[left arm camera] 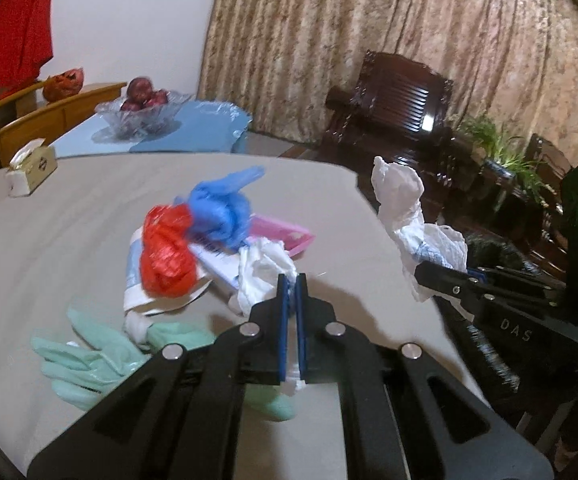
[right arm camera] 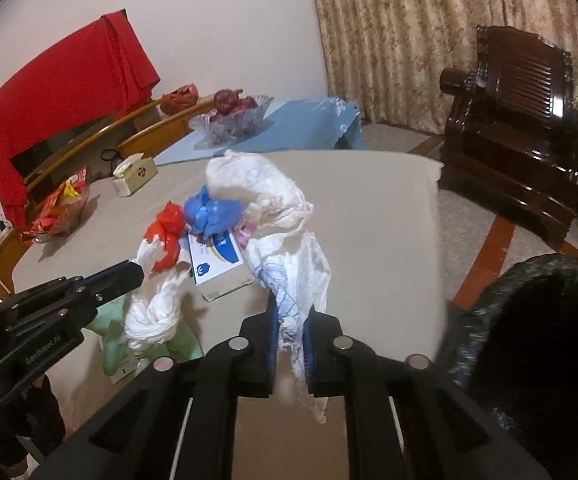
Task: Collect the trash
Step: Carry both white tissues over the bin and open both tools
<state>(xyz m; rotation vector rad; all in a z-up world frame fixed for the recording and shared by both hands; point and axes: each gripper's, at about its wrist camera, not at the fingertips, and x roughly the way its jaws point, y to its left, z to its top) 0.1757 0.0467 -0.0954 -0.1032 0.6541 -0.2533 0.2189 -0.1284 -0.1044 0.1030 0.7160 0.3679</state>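
A trash pile lies on the grey table (left arm camera: 69, 208): a red plastic bag (left arm camera: 167, 252), a blue plastic bag (left arm camera: 221, 208), a pink packet (left arm camera: 285, 234), a white-and-blue box (right arm camera: 217, 256), green gloves (left arm camera: 89, 360) and a crumpled white tissue (left arm camera: 261, 276). My left gripper (left arm camera: 292, 282) is shut on a strip of that white tissue; it also shows in the right wrist view (right arm camera: 139, 276), beside the twisted tissue (right arm camera: 153, 312). My right gripper (right arm camera: 291, 308) is shut on a large white crumpled bag (right arm camera: 273, 216), held raised beside the table's right edge; it also shows in the left wrist view (left arm camera: 421, 272).
A black trash bag opening (right arm camera: 541, 320) sits low at the right, off the table edge. A tissue box (left arm camera: 33, 168), a snack bowl (right arm camera: 61, 212) and a glass fruit bowl (left arm camera: 141, 112) stand at the far left. A dark wooden armchair (right arm camera: 521, 120) stands by the curtain.
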